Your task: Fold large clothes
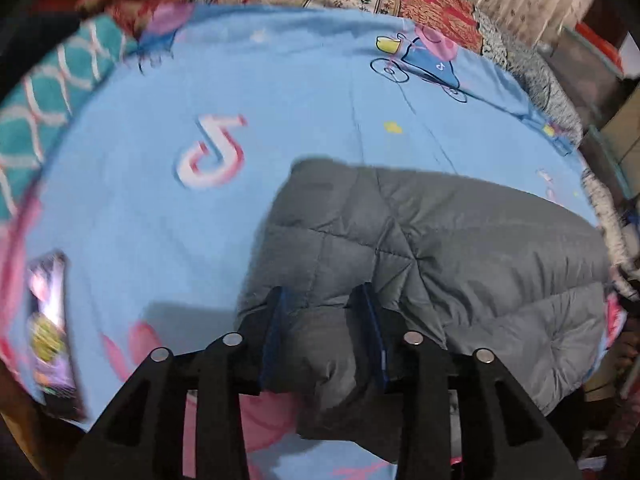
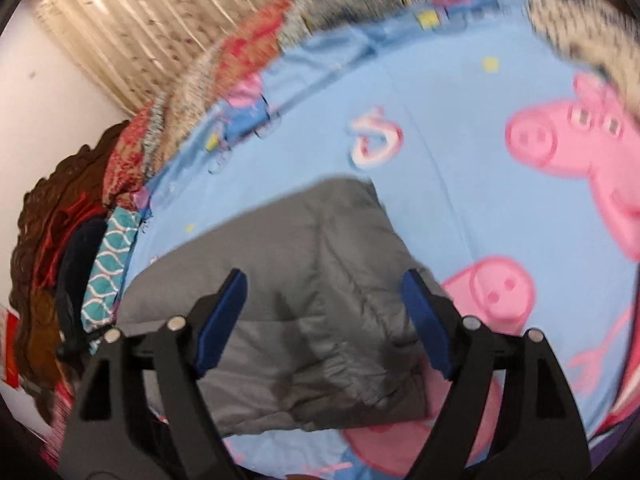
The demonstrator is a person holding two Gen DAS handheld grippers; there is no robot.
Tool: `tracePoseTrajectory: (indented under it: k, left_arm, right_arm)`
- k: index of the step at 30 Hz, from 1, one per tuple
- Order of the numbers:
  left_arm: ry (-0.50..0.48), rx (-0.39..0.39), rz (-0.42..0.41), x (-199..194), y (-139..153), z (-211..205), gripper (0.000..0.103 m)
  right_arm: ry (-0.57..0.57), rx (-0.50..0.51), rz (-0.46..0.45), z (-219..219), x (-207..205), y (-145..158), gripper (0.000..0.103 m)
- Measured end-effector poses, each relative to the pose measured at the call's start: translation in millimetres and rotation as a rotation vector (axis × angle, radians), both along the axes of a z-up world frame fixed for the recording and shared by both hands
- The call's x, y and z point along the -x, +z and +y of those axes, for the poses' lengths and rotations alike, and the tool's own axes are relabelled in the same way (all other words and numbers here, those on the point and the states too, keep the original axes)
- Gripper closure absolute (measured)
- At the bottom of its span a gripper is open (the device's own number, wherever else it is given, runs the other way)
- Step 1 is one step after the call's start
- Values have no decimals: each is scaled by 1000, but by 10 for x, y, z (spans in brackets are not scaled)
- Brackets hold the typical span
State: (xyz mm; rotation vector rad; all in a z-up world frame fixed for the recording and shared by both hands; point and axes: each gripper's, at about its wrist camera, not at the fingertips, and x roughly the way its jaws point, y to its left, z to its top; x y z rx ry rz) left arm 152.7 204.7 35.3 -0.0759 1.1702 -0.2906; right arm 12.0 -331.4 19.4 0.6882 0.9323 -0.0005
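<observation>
A grey quilted puffer jacket lies bunched on a light blue cartoon bedsheet. My left gripper is at the jacket's near left corner, its blue pads closed on a fold of grey fabric that hangs between them. In the right wrist view the same jacket lies folded over. My right gripper hovers just above it with the jaws wide open and nothing between them.
A phone or packet lies on the sheet at the left. A teal patterned cloth and red patterned blankets pile along the bed's far edge. A curtain and white wall stand behind.
</observation>
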Motion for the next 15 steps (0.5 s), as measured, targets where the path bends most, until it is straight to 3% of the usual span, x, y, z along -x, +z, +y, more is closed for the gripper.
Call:
tracePoseTrajectory:
  k: [4, 6, 10, 13, 15]
  left_arm:
    - [42, 159, 49, 159, -220, 145, 43]
    - [58, 240, 63, 222, -231, 240, 42]
    - [77, 225, 36, 177, -65, 391, 42]
    - [74, 152, -22, 87, 144, 498, 40]
    - [68, 141, -17, -9, 181, 546, 36]
  right_arm:
    - [33, -78, 29, 131, -51, -231, 23]
    - [47, -43, 35, 196, -63, -225, 22]
    - [61, 9, 28, 166, -83, -90, 22]
    - [41, 69, -20, 20, -26, 86, 22]
    - [20, 51, -15, -90, -34, 73, 22]
